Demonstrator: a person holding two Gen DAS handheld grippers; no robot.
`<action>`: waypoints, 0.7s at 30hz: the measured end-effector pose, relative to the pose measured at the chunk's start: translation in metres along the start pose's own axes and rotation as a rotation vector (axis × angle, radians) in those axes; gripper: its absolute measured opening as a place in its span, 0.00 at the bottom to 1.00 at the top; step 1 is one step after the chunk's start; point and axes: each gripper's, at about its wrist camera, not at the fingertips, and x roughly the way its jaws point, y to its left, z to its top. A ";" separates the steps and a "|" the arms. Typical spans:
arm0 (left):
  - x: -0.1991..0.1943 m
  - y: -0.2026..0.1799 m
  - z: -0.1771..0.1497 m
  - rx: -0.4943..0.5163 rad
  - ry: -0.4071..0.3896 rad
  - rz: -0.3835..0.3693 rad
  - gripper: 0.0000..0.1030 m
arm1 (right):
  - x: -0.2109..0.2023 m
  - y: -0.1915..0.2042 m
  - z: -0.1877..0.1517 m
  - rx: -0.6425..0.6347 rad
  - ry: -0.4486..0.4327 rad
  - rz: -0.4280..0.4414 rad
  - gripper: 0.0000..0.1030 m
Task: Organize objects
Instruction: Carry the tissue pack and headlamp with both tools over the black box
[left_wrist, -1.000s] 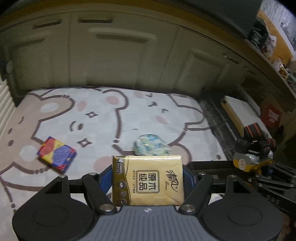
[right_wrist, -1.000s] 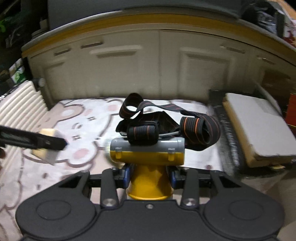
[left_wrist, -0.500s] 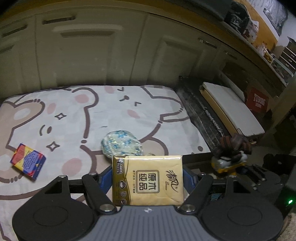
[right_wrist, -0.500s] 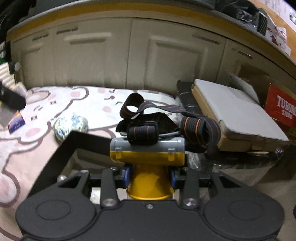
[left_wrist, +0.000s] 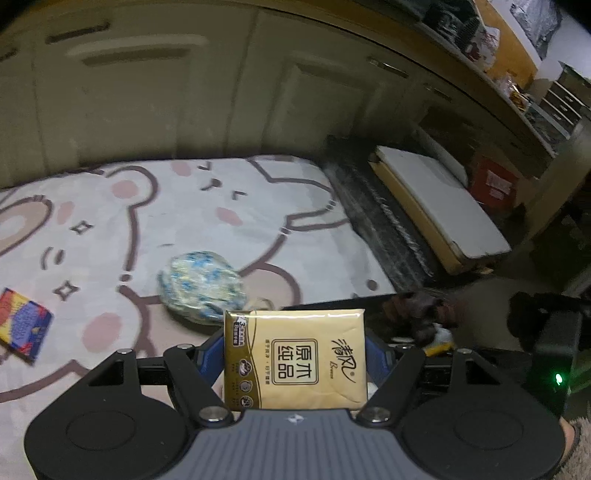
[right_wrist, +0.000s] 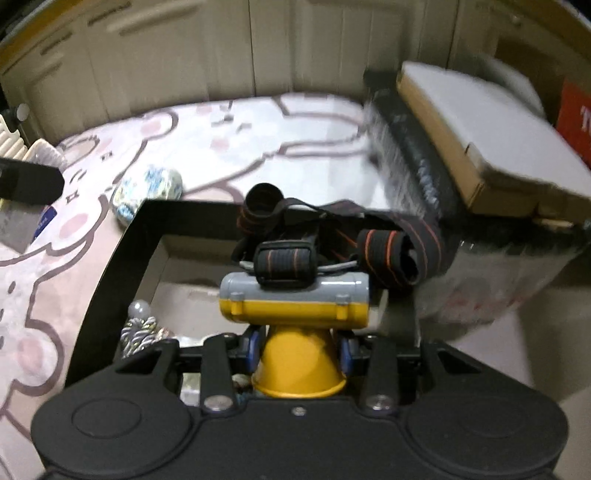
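On a pale bear-print mat (left_wrist: 229, 206) before cream cabinets (left_wrist: 155, 96), the left gripper (left_wrist: 295, 354) clamps a gold tissue pack (left_wrist: 295, 358); at 3 o'clock the right gripper (right_wrist: 297, 350) pinches a yellow strapped headlamp (right_wrist: 295, 306) over a black-rimmed box (right_wrist: 122, 251)

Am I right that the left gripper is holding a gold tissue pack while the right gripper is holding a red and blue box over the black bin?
Not quite: the right wrist view shows the right gripper clamped on a yellow and grey headlamp over the black bin. The left gripper does hold the gold tissue pack.

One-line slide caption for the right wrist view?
Right gripper clamps a yellow headlamp above a black-rimmed box on a bear-print mat.
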 end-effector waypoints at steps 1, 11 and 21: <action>0.002 -0.004 0.000 0.011 0.008 -0.010 0.71 | 0.001 -0.002 0.003 0.009 0.014 0.002 0.39; 0.039 -0.048 -0.006 0.248 0.083 -0.065 0.71 | 0.014 -0.019 0.016 0.014 0.094 -0.011 0.39; 0.090 -0.085 -0.027 0.863 0.111 -0.003 0.71 | 0.006 -0.035 0.021 0.021 0.118 0.065 0.37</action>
